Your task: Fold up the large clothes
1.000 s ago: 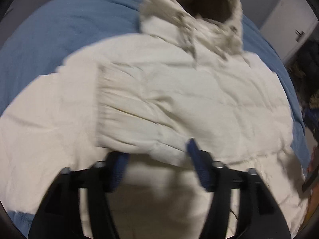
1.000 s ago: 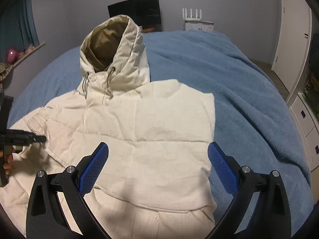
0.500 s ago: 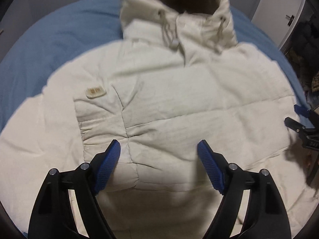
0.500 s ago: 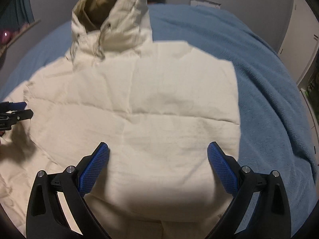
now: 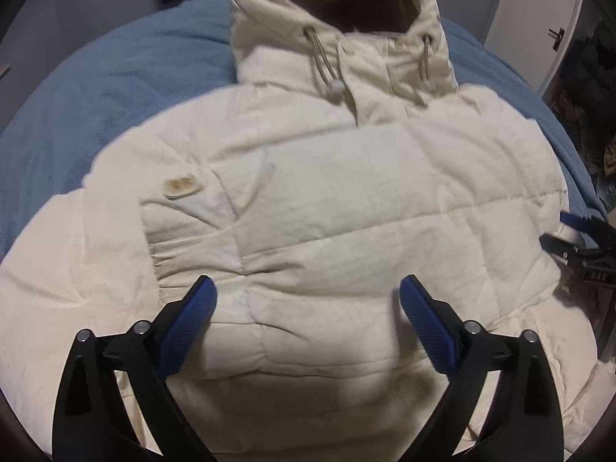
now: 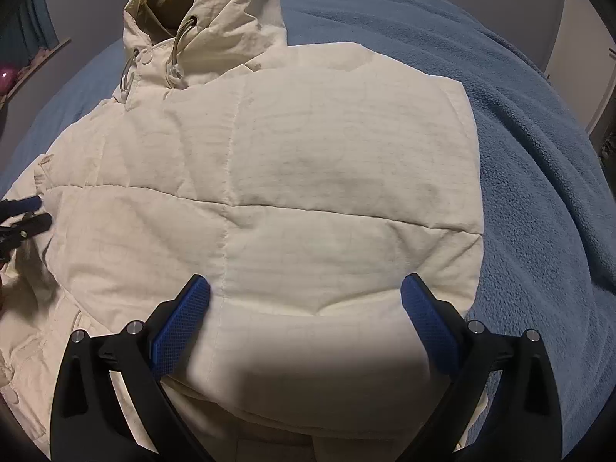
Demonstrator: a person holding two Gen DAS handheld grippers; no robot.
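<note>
A second ago the left tool (image 5: 304, 308) had a folded sleeve end between its pads; now that sleeve lies flat across the chest of the cream hooded jacket (image 5: 346, 200), its ribbed cuff just ahead of the tool's left pad, and the jaws are opening with nothing between them. The right tool (image 6: 304, 308) has meanwhile dropped closer to the cloth; its jaws stand wide and hold nothing. I judge the sleeve fold on both sides as done, so the next step would be folding the body lengthwise, hem toward hood.

The jacket lies face up on the blue bed (image 6: 539, 154), directly ahead of and beneath both tools, its hood (image 5: 338, 19) at the far end. To the right of the right tool the jacket's folded side runs as a straight edge with plenty of bare bed beyond it. To the left of the left tool the cloth spreads further before the bed shows. The hem sits near or under the tools, partly in shadow, so its exact line is hard to tell. Each tool appears at the other's side, well apart.
</note>
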